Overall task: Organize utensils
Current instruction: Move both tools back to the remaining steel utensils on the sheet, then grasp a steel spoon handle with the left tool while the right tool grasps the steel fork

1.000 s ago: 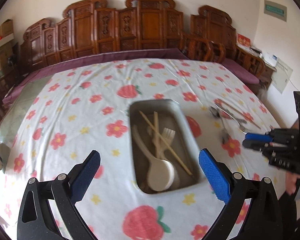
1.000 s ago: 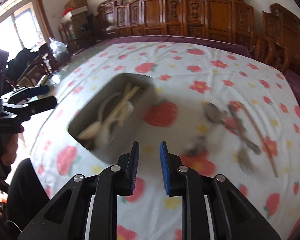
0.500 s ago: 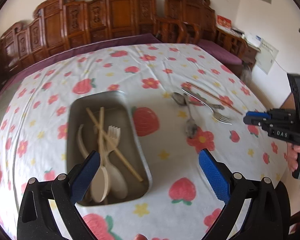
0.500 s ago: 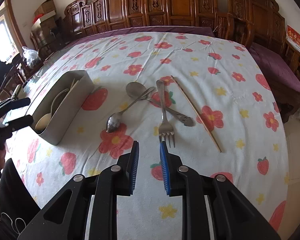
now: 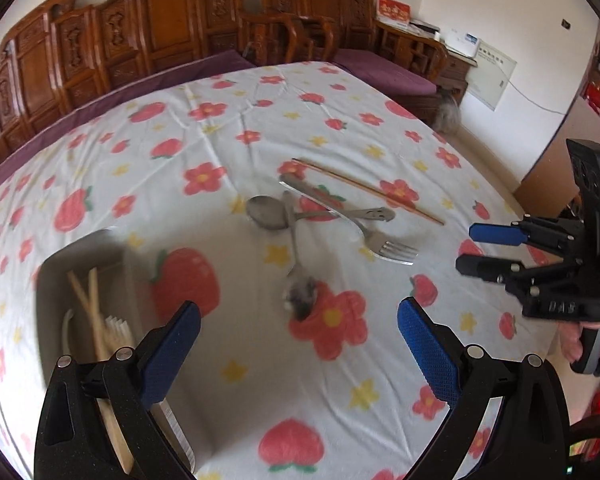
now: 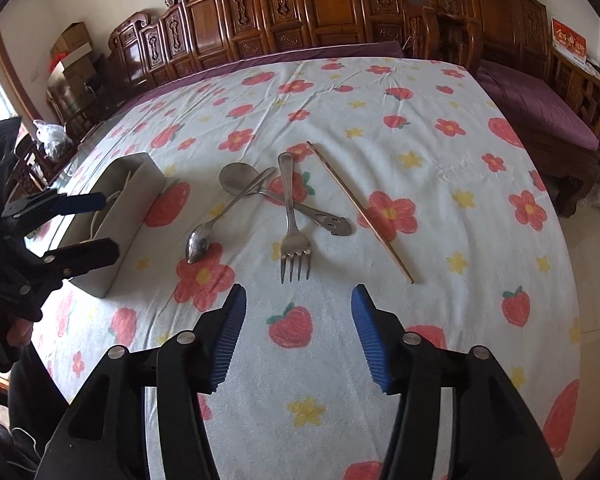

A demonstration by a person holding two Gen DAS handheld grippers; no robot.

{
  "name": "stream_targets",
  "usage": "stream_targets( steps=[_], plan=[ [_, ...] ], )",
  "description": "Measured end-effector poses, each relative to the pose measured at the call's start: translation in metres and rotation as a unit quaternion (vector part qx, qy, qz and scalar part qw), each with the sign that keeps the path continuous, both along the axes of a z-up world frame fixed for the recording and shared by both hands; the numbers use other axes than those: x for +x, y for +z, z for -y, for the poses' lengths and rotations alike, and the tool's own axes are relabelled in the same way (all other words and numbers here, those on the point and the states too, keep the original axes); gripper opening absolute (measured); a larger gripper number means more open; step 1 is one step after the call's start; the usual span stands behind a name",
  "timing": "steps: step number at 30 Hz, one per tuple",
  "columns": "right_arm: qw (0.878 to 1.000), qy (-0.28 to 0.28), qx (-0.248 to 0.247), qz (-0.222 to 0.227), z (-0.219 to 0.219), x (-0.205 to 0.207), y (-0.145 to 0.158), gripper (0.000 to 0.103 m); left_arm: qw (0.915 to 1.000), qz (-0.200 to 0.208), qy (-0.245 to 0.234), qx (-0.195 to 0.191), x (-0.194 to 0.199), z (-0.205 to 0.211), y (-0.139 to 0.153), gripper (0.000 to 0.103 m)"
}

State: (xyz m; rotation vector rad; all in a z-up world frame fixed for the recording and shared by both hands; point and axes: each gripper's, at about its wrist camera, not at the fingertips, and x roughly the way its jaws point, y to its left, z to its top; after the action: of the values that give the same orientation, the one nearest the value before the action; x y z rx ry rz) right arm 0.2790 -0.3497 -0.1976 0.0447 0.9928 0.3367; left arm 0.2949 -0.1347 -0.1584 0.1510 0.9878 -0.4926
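On the flowered tablecloth lie a metal fork (image 6: 294, 232), a slim metal spoon (image 6: 220, 218), a round-bowled spoon (image 6: 236, 178) with a smiley handle, and a brown chopstick (image 6: 360, 208). My right gripper (image 6: 298, 304) hovers just in front of the fork's tines, its jaws opening with nothing between them. A grey metal tray (image 6: 120, 216) at the left holds cream-coloured utensils (image 5: 96, 320). My left gripper (image 5: 298, 324) is open above the slim spoon's bowl (image 5: 302, 296), beside the tray (image 5: 80, 248). In each wrist view the other gripper shows at the edge, the right gripper (image 5: 484, 250) and the left gripper (image 6: 84, 224).
The round table's edge curves close on the right, with floor beyond. Carved wooden chairs (image 6: 320, 12) ring the far side. A person's hand (image 5: 592, 344) holds the right gripper at the edge. Boxes (image 6: 72, 48) and a bag stand far left.
Both grippers swung right from the tray toward the loose metal utensils. The right gripper's jaws, nearly together before, now stand well apart. The left gripper stayed open.
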Motion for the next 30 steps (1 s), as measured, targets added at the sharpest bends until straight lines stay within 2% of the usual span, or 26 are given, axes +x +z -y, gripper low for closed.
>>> stream_targets(
  steps=[2,4,10,14,16,19,26,30],
  plan=[
    [1.0,0.002,-0.002,0.004,-0.001,0.0,-0.003,0.057,1.0,-0.007,-0.004,0.004,0.009,0.009,-0.006,0.085],
    [1.0,0.003,-0.004,0.007,-0.002,0.002,-0.007,0.057,0.9998,-0.017,-0.007,0.003,0.016,0.015,-0.013,0.069],
    [1.0,0.011,-0.013,0.004,-0.006,0.002,-0.018,0.057,0.9986,-0.035,0.004,0.039,0.042,0.029,-0.037,0.042],
    [1.0,0.015,-0.014,0.004,-0.005,0.003,-0.019,0.057,0.9975,-0.046,0.011,0.052,0.055,0.035,-0.048,0.032],
    [1.0,0.014,-0.012,0.006,-0.004,0.004,-0.017,0.057,0.9972,-0.051,0.013,0.053,0.058,0.036,-0.05,0.022],
    [1.0,0.012,-0.009,0.008,-0.003,0.004,-0.015,0.057,0.9962,-0.059,0.017,0.061,0.062,0.04,-0.054,0.015],
    [1.0,0.01,-0.001,0.011,-0.006,0.009,-0.013,0.057,0.9931,-0.077,0.015,0.087,0.065,0.049,-0.063,0.015],
    [1.0,0.01,0.0,0.01,-0.008,0.01,-0.014,0.057,0.9923,-0.085,0.018,0.088,0.069,0.049,-0.065,0.015]
  ],
)
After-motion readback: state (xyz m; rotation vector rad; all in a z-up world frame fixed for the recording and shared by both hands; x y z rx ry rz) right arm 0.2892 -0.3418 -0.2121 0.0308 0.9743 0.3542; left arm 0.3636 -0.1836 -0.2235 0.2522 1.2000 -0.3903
